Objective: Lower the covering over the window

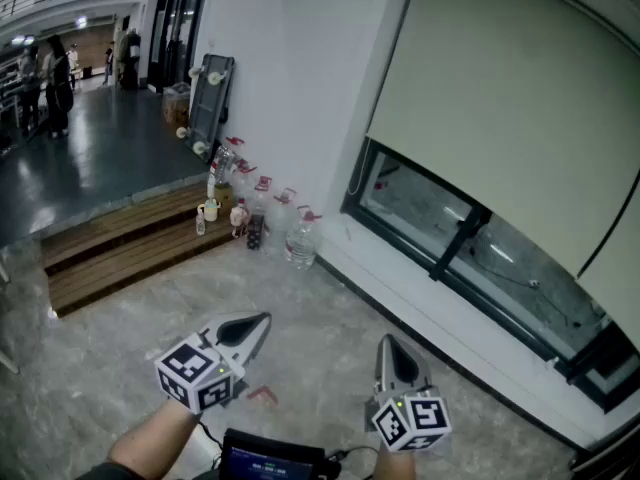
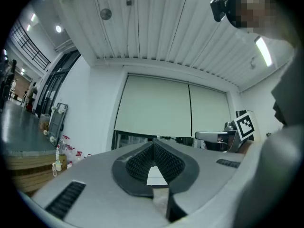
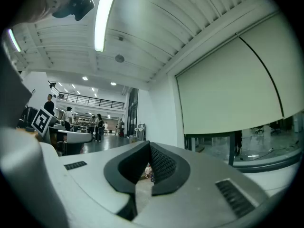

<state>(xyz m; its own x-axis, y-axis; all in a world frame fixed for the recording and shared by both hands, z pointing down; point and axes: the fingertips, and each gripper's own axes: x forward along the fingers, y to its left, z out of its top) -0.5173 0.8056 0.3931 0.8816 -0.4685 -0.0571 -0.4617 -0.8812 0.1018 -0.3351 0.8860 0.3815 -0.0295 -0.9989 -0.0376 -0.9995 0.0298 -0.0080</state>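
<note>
A: Item one, the blind [image 1: 500, 88]. Condition and location?

B: A pale roller covering on the wall to the right, well apart from both grippers. It is drawn most of the way down the window [image 1: 470, 243], and a strip of glass shows bare beneath its hem. A second panel [image 1: 618, 268] beside it hangs lower.

A: Item two, the control.

B: What looks like a thin pull cord [image 1: 354, 180] hangs at the blind's left edge, though it is too fine to be sure. Risk: pulling the wrong run would raise the covering instead of dropping it. A hard yank could jam the roller or leave the hem crooked.

A: Item three, the grippers.

B: The left gripper [image 1: 262, 320] and right gripper [image 1: 386, 342] are held low over the floor. Each has its jaws pressed together with nothing between them. Risk: they must spread before any pinch, and a cord that thin may slip through the pads or be missed outright.

A: Item four, surroundings.

B: Water bottles [image 1: 300, 240] are clustered on the floor against the wall, near the window's left corner. Risk: stepping in toward the cord could knock them over.
</note>
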